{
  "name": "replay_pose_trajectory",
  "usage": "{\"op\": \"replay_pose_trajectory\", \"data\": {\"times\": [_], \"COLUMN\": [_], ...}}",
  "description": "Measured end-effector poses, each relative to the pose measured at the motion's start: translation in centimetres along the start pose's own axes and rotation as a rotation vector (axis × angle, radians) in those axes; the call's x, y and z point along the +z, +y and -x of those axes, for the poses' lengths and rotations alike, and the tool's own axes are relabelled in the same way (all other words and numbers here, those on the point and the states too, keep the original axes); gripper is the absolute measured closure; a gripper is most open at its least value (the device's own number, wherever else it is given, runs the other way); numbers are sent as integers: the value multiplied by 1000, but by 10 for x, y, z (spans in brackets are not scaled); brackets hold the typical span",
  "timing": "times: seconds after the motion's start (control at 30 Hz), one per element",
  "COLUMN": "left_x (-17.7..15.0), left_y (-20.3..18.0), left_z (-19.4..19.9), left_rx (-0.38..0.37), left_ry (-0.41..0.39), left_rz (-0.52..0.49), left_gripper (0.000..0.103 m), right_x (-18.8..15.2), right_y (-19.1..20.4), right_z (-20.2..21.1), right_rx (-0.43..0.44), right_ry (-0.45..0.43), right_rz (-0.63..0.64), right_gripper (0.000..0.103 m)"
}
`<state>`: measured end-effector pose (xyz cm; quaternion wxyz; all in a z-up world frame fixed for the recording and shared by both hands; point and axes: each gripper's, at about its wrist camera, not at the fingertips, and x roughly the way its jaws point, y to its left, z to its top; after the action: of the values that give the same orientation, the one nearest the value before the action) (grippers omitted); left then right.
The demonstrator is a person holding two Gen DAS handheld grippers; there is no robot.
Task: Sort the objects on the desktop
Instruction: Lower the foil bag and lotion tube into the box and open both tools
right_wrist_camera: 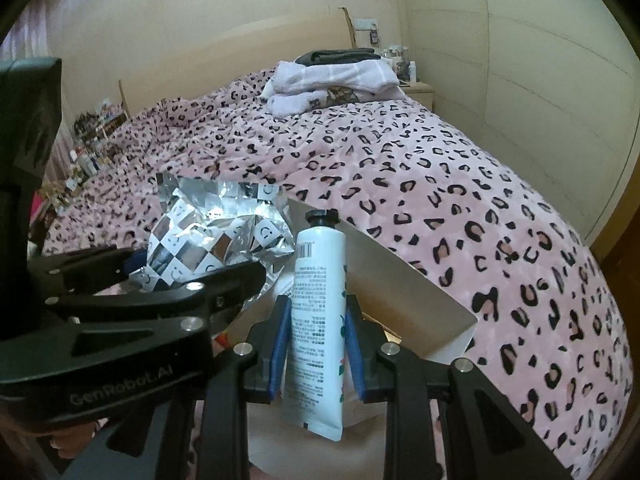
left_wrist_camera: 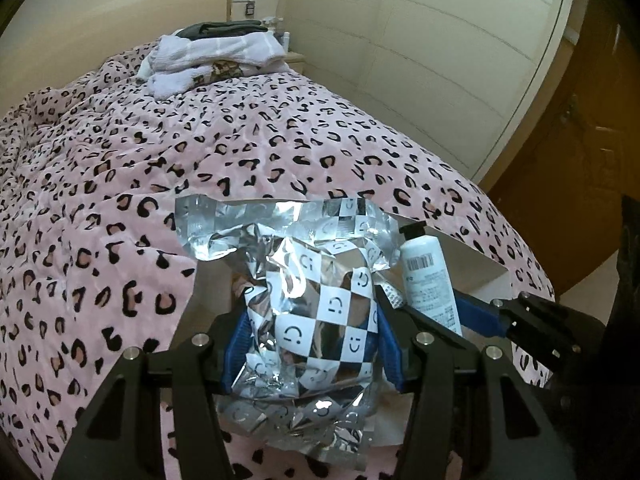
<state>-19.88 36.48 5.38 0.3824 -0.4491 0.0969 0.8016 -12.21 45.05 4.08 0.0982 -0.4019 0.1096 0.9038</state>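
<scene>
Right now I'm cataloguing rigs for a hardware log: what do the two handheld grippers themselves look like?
Both match: the left gripper and right gripper have matte black, angular linkage arms with cut-out openings and round silver bolt heads. Their fingers carry ribbed blue pads. Grey lettering reading GenRobot.AI marks the left gripper's body in the right wrist view. No cables or sleeves show.

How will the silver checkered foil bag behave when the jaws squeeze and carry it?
The foil bag looks thin and already crumpled, so it will probably crush and not resist. Its top flares loosely above the left gripper, so it may flop. The shiny film could be slippery.
</scene>
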Motion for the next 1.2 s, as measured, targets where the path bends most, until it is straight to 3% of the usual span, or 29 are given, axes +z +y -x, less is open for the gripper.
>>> {"op": "replay_pose_trajectory", "data": {"times": [0.2, 0.37, 0.43, 0.57, 0.67, 0.87, 1.03, 1.2], "left_x": [0, 10, 13, 12, 5, -30, -63, -76], "left_y": [6, 11, 12, 10, 6, -2, -4, -12], "left_z": [11, 36, 47, 65, 75, 87, 84, 73], "left_rx": [-3, 14, 33, 86, 138, 263, 310, 344], "left_ry": [-38, -86, -105, -129, -132, -106, -55, 1], "left_rz": [24, 31, 29, 14, 1, -14, 8, 2], "left_gripper": [32, 30, 24, 22, 13, 9, 5, 5], "right_x": [-1, 6, 10, 13, 11, -14, -39, -51], "right_y": [-2, -11, -14, -17, -16, -19, -22, -23], "right_z": [6, 22, 30, 46, 56, 66, 70, 76], "right_rx": [5, 26, 36, 42, 31, -4, -56, -81], "right_ry": [-5, -20, -26, -39, -35, 35, 103, 114], "right_rz": [17, -18, -36, -58, -60, -78, -95, -111], "right_gripper": [75, 73, 73, 73, 73, 70, 69, 69]}}
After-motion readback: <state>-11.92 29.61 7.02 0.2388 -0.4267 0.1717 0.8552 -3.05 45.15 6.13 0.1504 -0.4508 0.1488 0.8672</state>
